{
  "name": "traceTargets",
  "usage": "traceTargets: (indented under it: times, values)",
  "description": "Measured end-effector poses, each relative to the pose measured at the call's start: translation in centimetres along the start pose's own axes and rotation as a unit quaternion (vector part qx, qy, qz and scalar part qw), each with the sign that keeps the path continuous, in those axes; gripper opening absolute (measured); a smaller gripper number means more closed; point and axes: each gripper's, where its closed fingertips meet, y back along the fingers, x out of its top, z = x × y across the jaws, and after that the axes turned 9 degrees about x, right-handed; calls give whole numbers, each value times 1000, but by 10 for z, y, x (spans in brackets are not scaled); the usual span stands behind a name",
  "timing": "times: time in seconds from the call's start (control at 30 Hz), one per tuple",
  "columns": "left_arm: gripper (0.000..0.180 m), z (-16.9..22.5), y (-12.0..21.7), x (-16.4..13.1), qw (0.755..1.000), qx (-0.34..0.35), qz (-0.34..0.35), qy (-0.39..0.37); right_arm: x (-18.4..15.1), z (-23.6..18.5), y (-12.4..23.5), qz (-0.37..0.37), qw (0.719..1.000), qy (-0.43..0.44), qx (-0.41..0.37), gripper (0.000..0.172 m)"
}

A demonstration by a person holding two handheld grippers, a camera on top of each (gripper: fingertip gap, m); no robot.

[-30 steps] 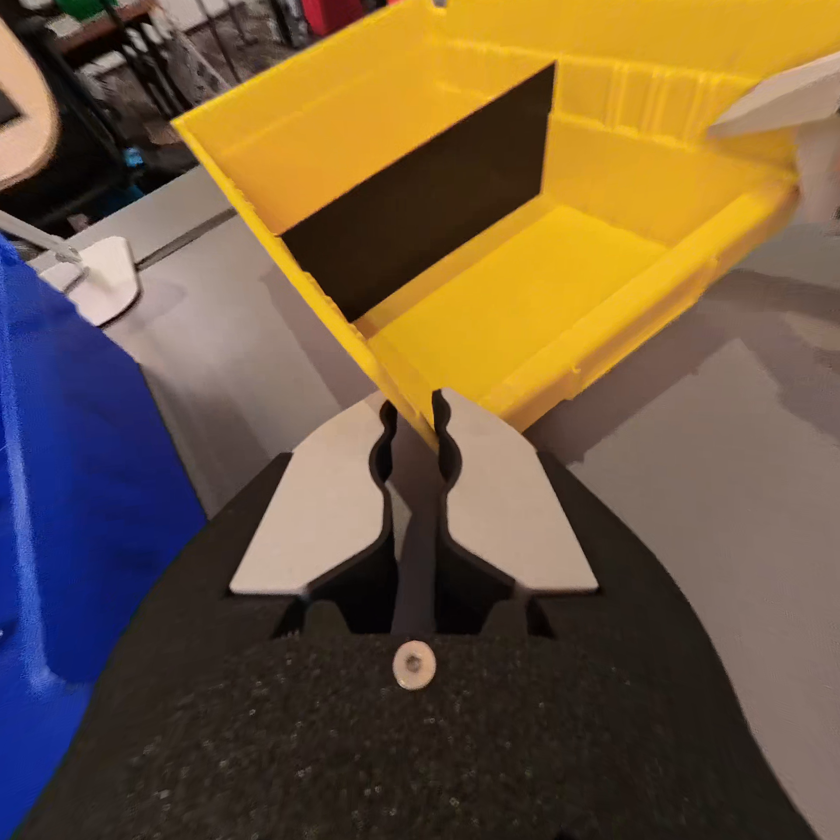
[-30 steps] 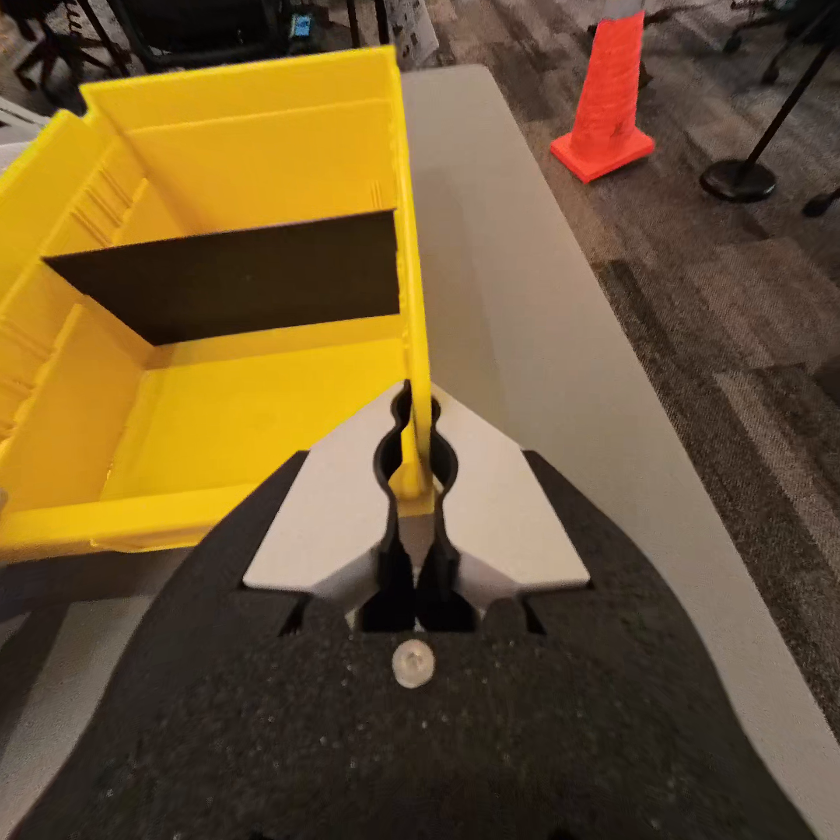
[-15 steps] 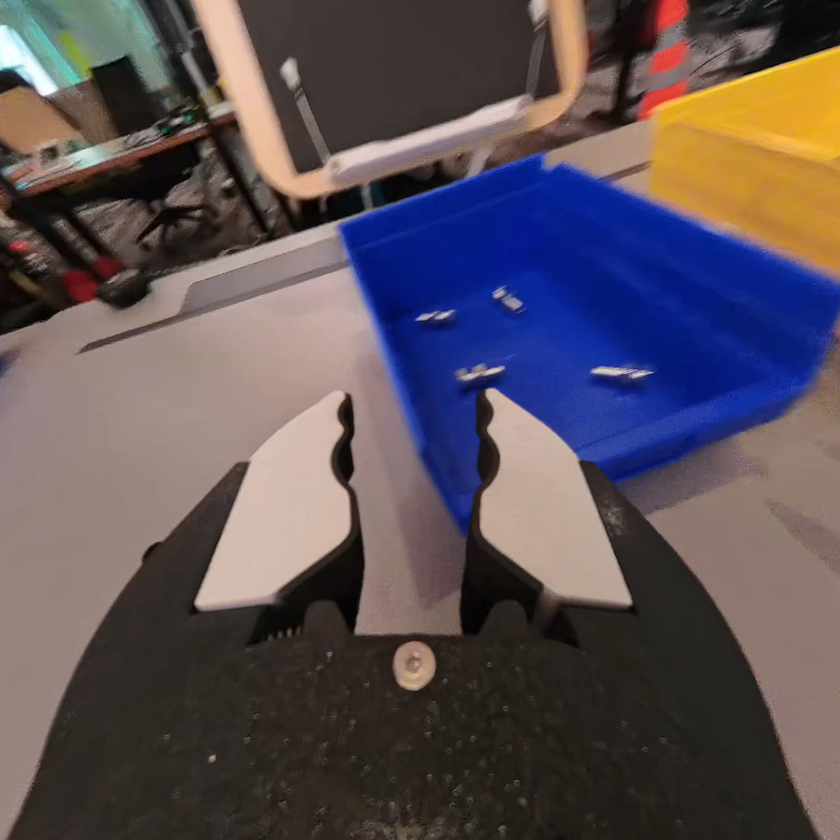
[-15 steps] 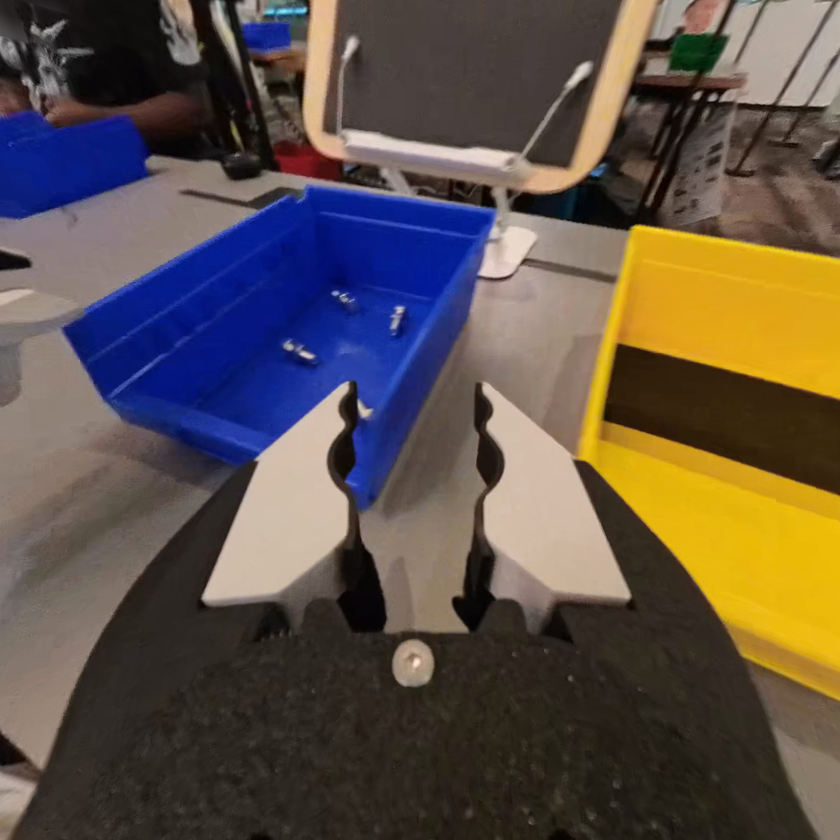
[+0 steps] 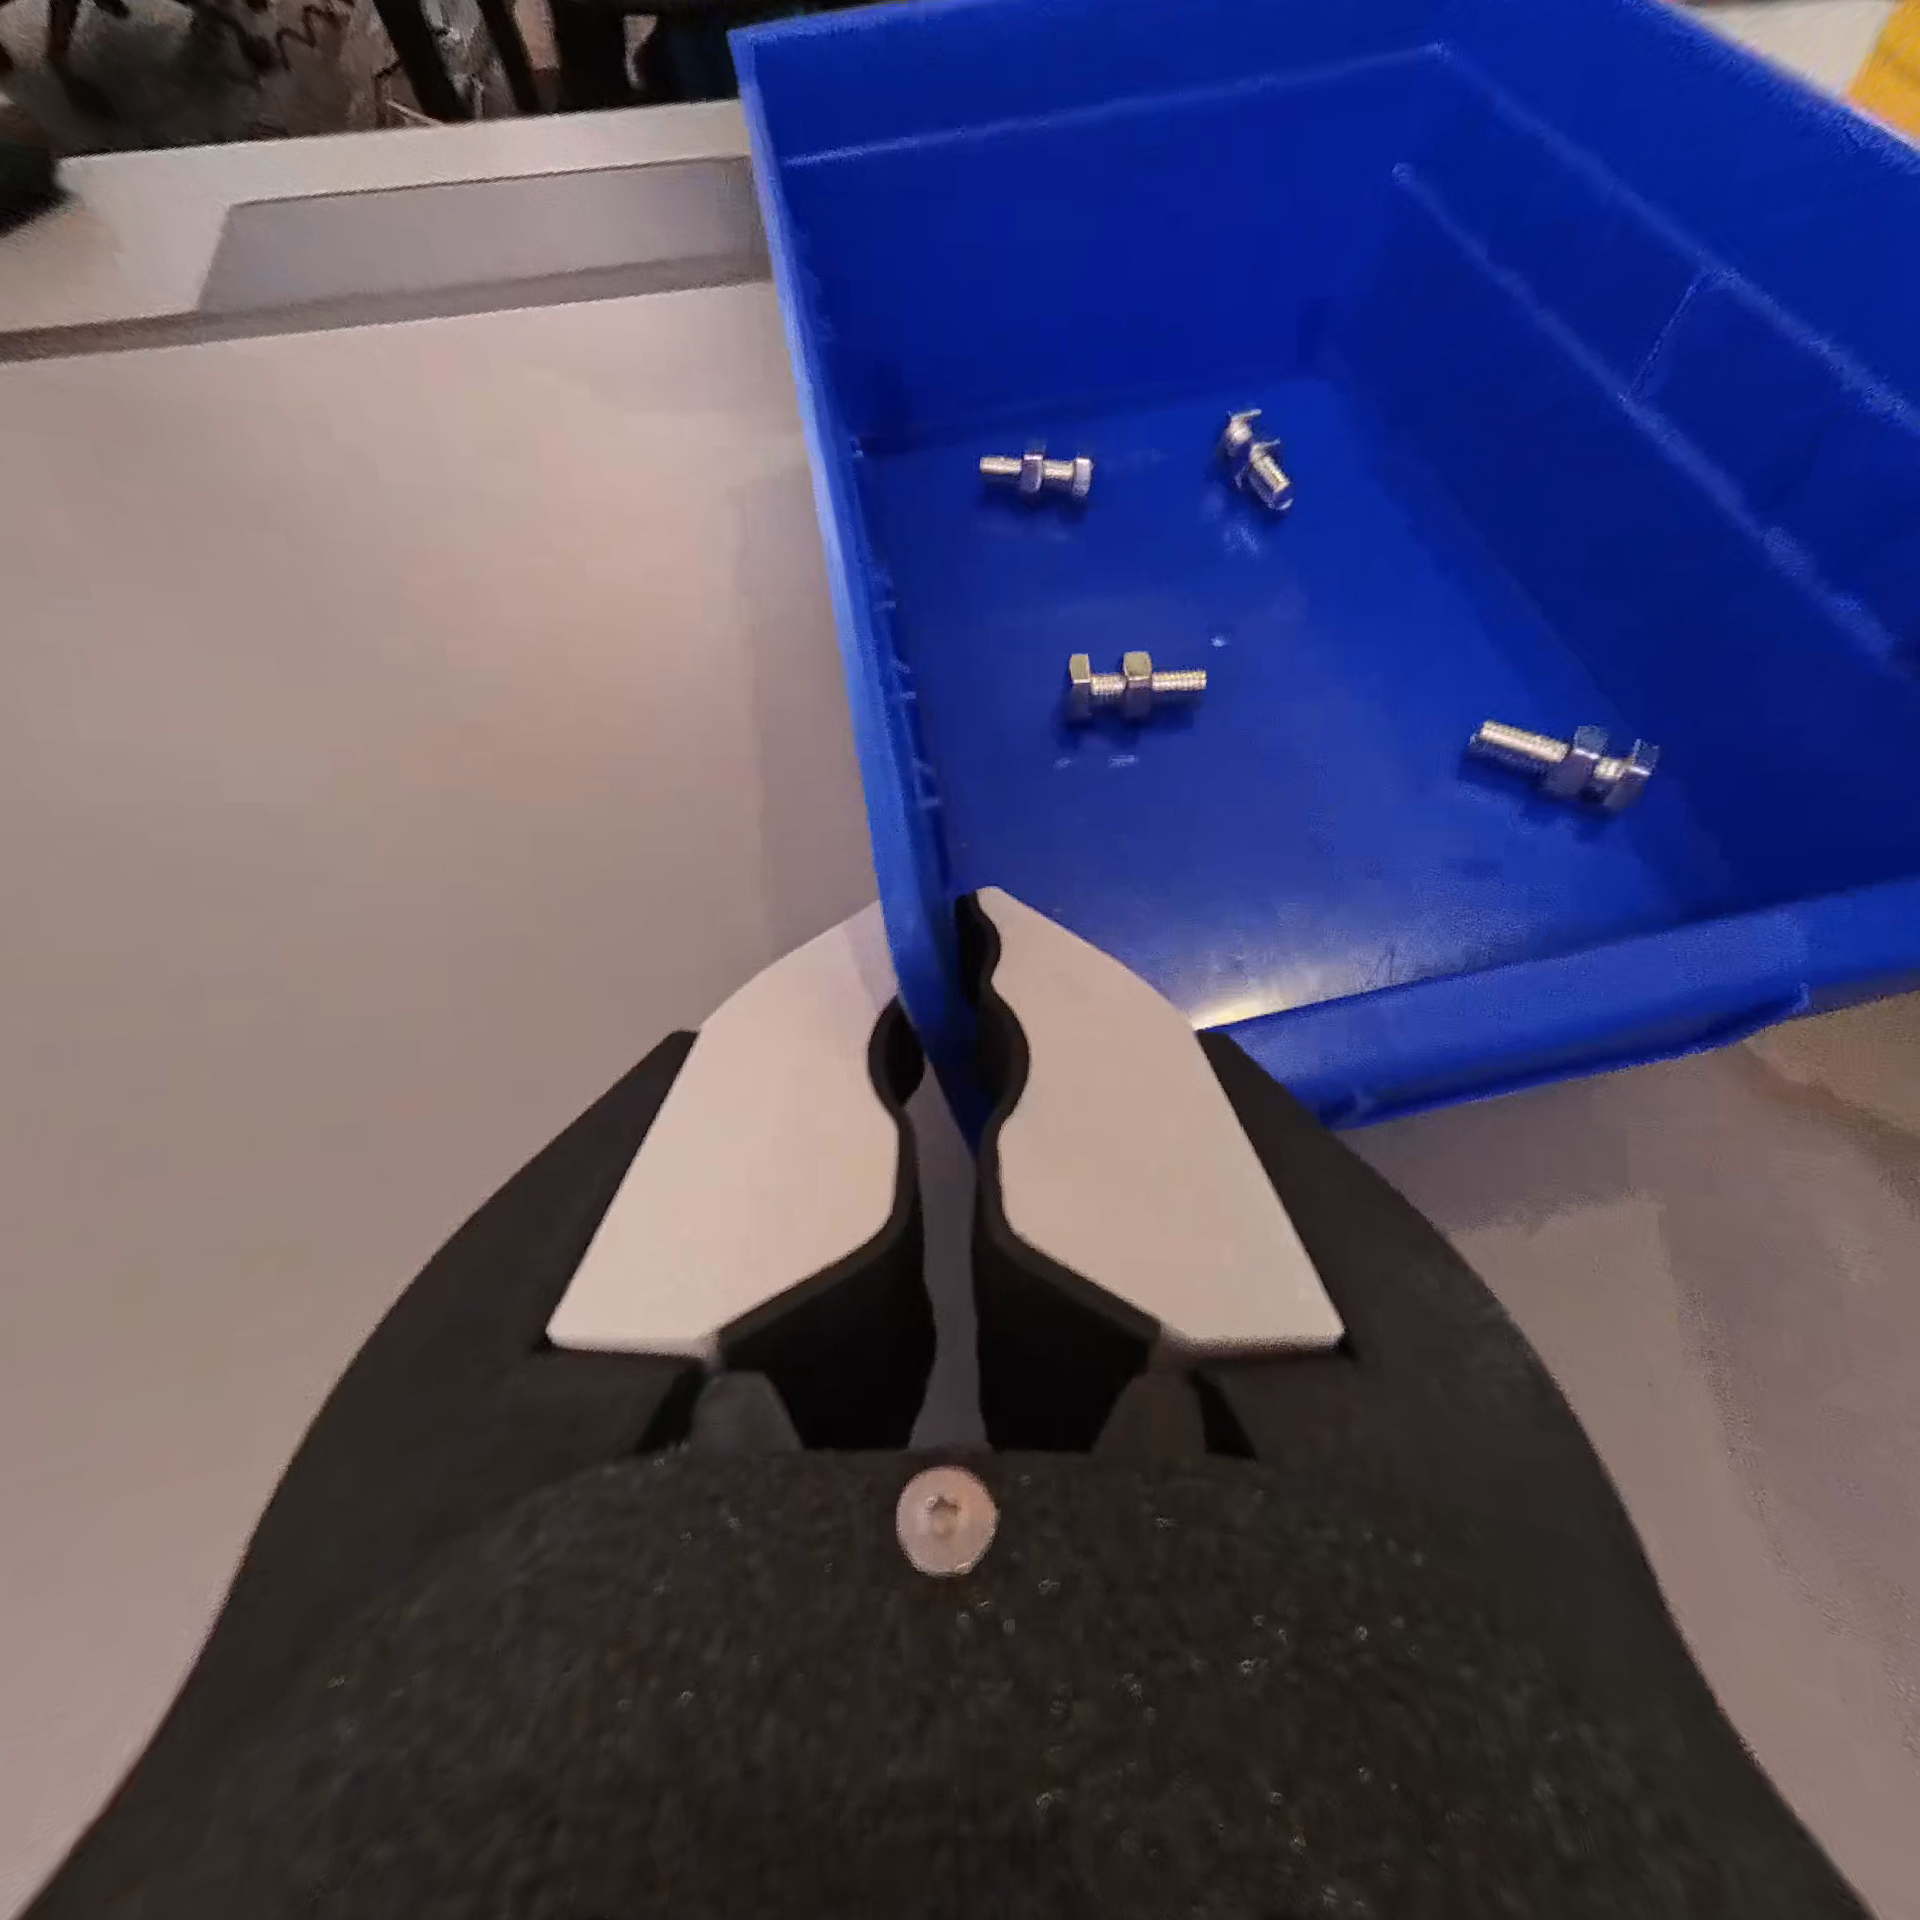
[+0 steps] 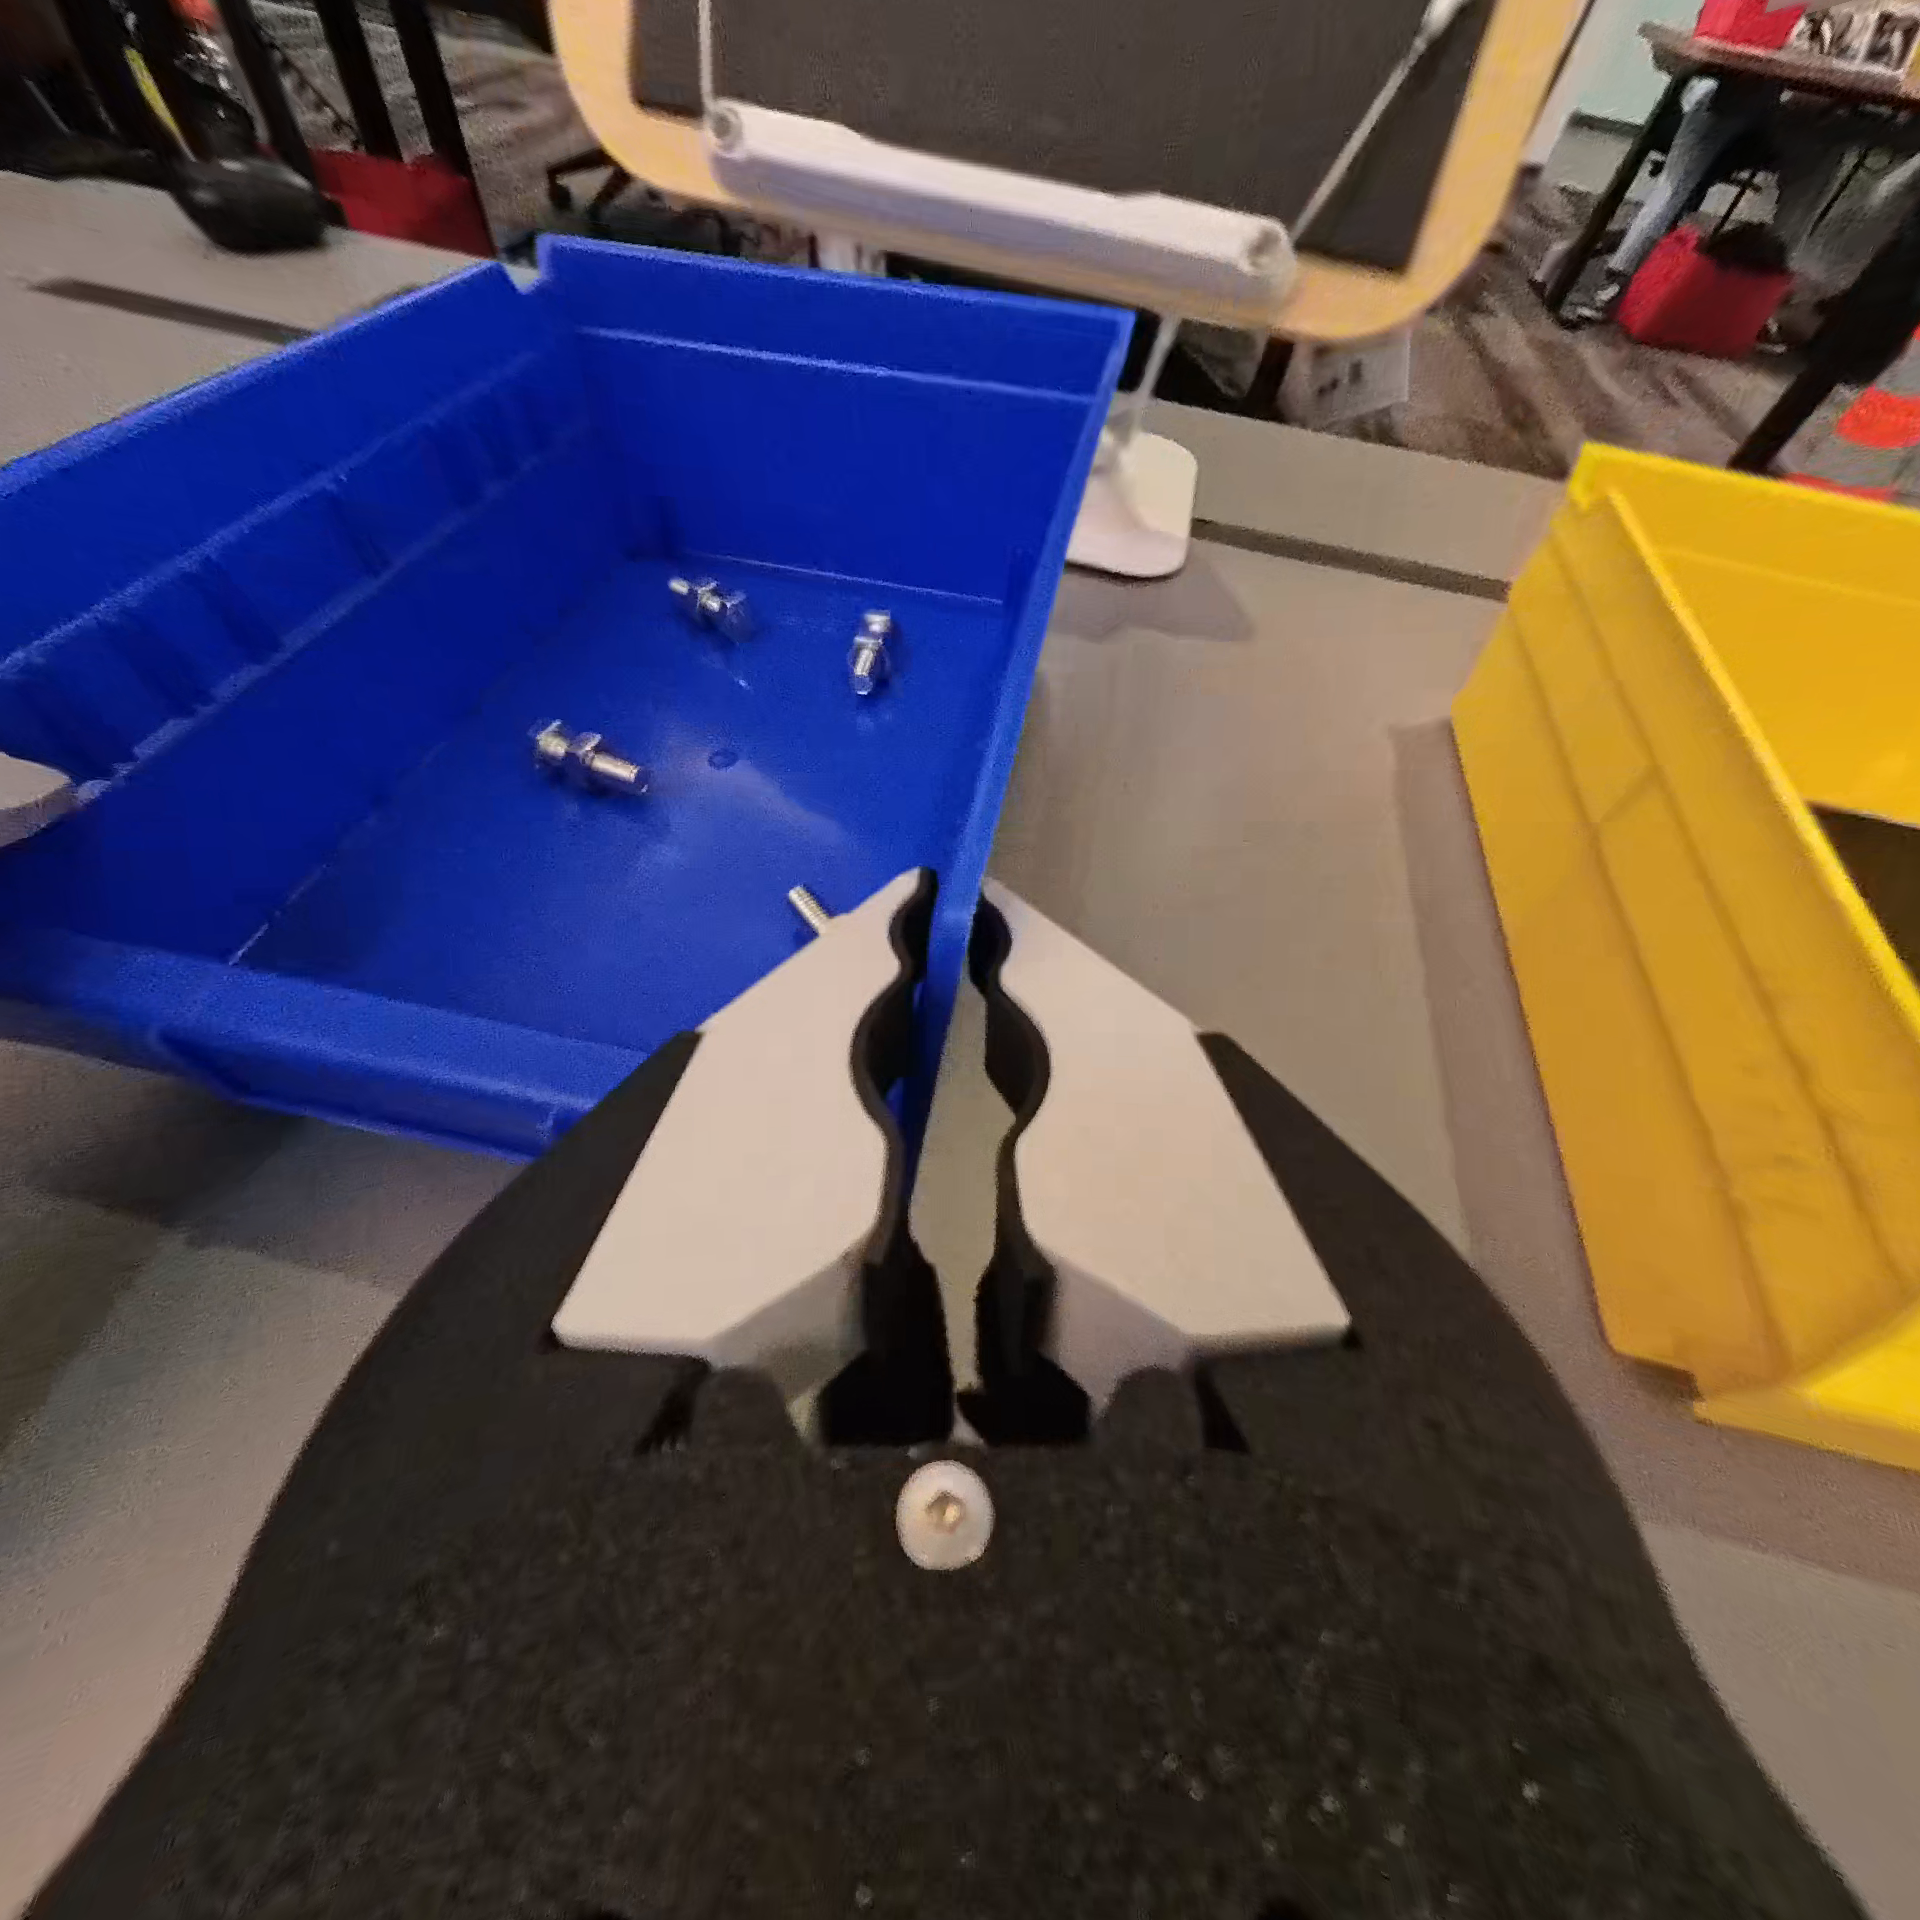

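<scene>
A blue bin [image 5: 1039, 260] stands on the grey table [image 5: 364, 727] with several silver bolts with nuts [image 5: 1132, 686] on its floor. My left gripper [image 5: 940, 914] is shut on the bin's left side wall near the front corner, one pad on each face. My right gripper [image 6: 951, 894] is shut on the bin's [image 6: 810, 416] right side wall near the other front corner. One bolt [image 6: 805, 902] lies just beside the right gripper's inner finger. The tip of the left gripper [image 6: 26, 800] shows at the far left of the right wrist view.
A yellow bin [image 6: 1662, 883] stands on the table to the right of the blue one. Behind the blue bin is a dark panel in a wooden frame [image 6: 1039, 125] on a white stand [image 6: 1132, 520]. Chairs and red boxes stand beyond the table.
Both grippers let go of the yellow bin's walls, opened, swung over to the blue bin and closed on its two side walls.
</scene>
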Motion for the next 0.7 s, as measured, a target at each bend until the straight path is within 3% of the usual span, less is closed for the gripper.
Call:
traceTargets:
  times: [0.2, 0.37, 0.5, 0.7]
  values:
    - [3, -120, 16, 1, 998, 51, 32, 16, 34, -112, -39, 24, 997, 46, 53, 6]
    - [2, -207, 28, -13, 994, 100, 41, 15, 35, -192, -69, 23, 992, 87, 86, 8]
    - [2, -235, 20, -27, 994, 107, 18, 4, 21, -218, -89, -4, 992, 65, 110, 8]
    - [3, -245, 4, -30, 993, 94, 17, 72, 23, -225, -92, -11, 988, 92, 122, 14]
